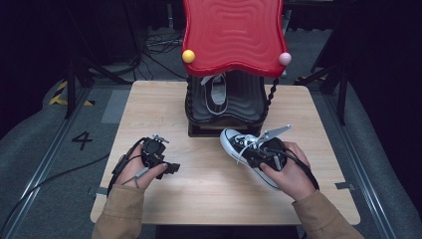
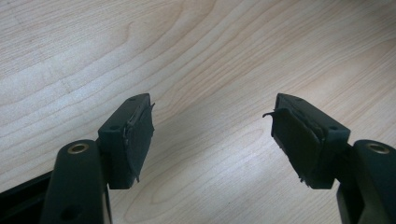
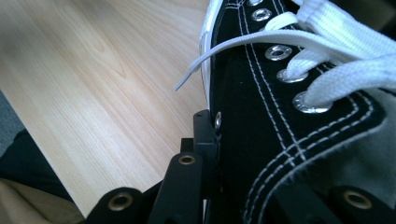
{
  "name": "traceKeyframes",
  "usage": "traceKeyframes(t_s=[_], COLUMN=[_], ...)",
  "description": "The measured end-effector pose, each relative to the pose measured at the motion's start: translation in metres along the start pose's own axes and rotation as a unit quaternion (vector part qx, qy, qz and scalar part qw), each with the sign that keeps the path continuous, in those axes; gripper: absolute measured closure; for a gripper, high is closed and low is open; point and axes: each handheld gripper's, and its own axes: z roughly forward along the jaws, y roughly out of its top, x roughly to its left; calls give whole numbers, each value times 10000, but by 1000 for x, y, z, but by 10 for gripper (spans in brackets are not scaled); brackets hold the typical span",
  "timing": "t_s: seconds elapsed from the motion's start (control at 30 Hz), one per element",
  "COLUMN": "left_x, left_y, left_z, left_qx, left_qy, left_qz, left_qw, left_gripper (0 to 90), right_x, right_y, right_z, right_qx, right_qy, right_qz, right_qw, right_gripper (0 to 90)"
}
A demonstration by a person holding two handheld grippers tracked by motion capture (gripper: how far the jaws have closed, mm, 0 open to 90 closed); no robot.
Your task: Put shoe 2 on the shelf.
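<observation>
Two grippers work over a wooden table [image 1: 199,189] in the high view. The left gripper [image 1: 171,168] sits low over bare wood at the left, held in the left hand [image 1: 133,167], its jaws apart with nothing between them. The right gripper [image 1: 256,152], in the right hand [image 1: 288,172], is clamped on the side of a black sneaker [image 1: 239,144] with a white toe and white laces, which lies toe toward the rack [image 1: 226,107] at the table's far middle. A second shoe [image 1: 216,94] rests inside that black rack, under a red wavy top [image 1: 231,32] with a yellow ball [image 1: 188,56] and a pink ball [image 1: 284,59] at its front corners.

From the left gripper view, the left gripper [image 2: 212,133] stands wide open, both pads over plain wood grain and touching nothing.

From the right gripper view, the right gripper [image 3: 243,154] is closed narrow on the sneaker [image 3: 261,140]: one jaw presses the outside of the black canvas wall just below the eyelets, the other is hidden inside the shoe. White laces [image 3: 336,42] cross the upper right, and one loose end hangs over the table [image 3: 93,84].
</observation>
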Motion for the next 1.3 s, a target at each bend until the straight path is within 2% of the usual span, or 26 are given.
traceKeyframes(t_s=[0.13,0.4,0.57,0.77,0.8,0.9,1.0,1.17,1.3], left_x=[1,2,3,5,6,7,8,12,14], left_y=[0,-1,-3,-10,-12,-17,-20,-25,-27], left_z=[0,0,0,-3,-3,-7,-10,-12,-14], left_qx=[-24,-9,-12,-94,-159,-196,-218,-228,-198], left_qy=[-23,-50,-52,-1,5,-35,63,158,134], left_qz=[-8,-22,10,30,81,-15,-54,-69,-79], left_qw=[10000,10000,10000,10000,9998,9998,9997,9996,9997], left_gripper=[297,297,297,313,315,314,313,308,301], right_x=[-3,-12,-17,-25,-27,-32,-37,-43,-50], right_y=[7,22,29,42,45,53,64,78,88], right_z=[-11,-28,-34,-35,-35,-34,-33,-30,-26], right_qx=[-78,-270,-383,-526,-542,-615,-709,-881,-974], right_qy=[-2,-216,-287,-490,-526,-604,-728,-921,-1128], right_qz=[26,74,91,124,156,201,238,377,451], right_qw=[10000,9994,9988,9973,9970,9961,9945,9911,9878], right_gripper=[866,866,866,866,866,866,866,866,866])
